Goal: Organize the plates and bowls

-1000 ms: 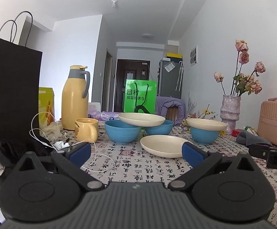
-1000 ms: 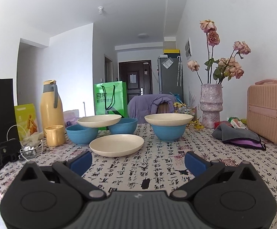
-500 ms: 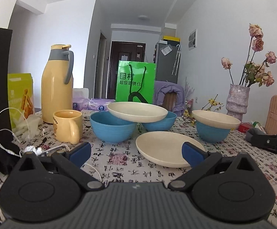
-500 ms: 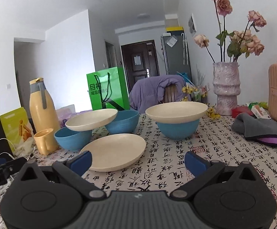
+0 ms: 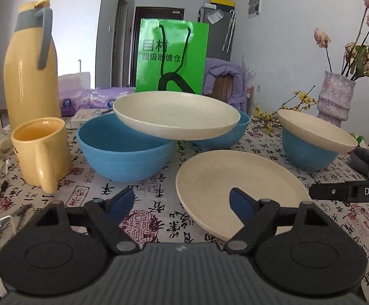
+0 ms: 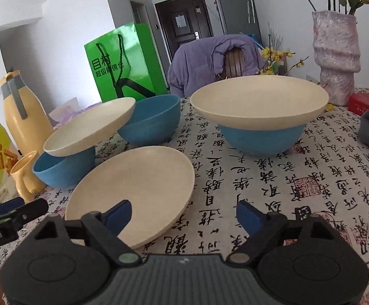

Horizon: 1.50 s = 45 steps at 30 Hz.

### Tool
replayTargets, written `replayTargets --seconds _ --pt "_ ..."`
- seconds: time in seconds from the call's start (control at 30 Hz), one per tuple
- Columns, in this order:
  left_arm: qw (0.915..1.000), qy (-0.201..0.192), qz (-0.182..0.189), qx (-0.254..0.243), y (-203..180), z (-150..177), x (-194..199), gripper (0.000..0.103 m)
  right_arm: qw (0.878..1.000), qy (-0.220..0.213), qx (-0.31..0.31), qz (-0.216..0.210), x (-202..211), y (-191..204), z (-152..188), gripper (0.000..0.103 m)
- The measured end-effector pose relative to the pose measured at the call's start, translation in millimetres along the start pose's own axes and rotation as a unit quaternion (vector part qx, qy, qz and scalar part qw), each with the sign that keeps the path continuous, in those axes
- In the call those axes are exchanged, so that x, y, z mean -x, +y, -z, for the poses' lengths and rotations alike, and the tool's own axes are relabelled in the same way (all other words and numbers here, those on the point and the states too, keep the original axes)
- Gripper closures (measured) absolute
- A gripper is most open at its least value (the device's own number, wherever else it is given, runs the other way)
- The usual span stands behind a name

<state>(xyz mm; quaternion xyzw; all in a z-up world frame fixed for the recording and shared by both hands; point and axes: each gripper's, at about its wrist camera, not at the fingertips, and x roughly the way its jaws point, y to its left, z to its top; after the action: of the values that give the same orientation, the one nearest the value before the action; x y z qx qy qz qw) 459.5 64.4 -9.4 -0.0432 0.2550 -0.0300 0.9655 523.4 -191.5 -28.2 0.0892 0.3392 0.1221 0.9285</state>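
Left wrist view. Your left gripper (image 5: 182,200): fingers spread wide, holding nothing. Flat cream plate (image 5: 237,188) on the tablecloth (image 5: 146,218) at 1 o'clock, its near rim under your right pad. Bridging plate (image 5: 177,114) at 12, tilted across two blue bowls (image 5: 123,152). Take the rim squarely; lift level.

Right wrist view. Your right gripper (image 6: 182,214): fully open, empty. Flat cream plate at 11 o'clock. Capped bowl (image 6: 260,137) with its plate (image 6: 258,101) at 1. Approach low, avoid nudging the stacks.

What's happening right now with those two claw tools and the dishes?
Left gripper and right gripper open, empty. Flat cream plate on the table just ahead, untouched. Nothing blocking.
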Motion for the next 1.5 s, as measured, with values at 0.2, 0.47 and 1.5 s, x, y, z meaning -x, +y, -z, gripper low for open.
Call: replayTargets --seconds 0.2,0.47,1.5 --pt "0.9991 0.042 0.002 0.009 6.1 -7.4 -44.4 0.029 0.999 0.025 0.016 0.023 -47.7 2.0 -8.9 0.047" --pt "0.9965 0.075 0.019 0.032 7.4 -6.5 -72.1 0.085 0.999 0.018 0.033 0.036 -70.4 2.4 -7.6 0.076" --pt "0.9977 0.033 0.017 0.056 -26.1 57.1 118.2 0.094 0.998 -0.033 0.05 0.027 107.3 31.1 68.3 0.092"
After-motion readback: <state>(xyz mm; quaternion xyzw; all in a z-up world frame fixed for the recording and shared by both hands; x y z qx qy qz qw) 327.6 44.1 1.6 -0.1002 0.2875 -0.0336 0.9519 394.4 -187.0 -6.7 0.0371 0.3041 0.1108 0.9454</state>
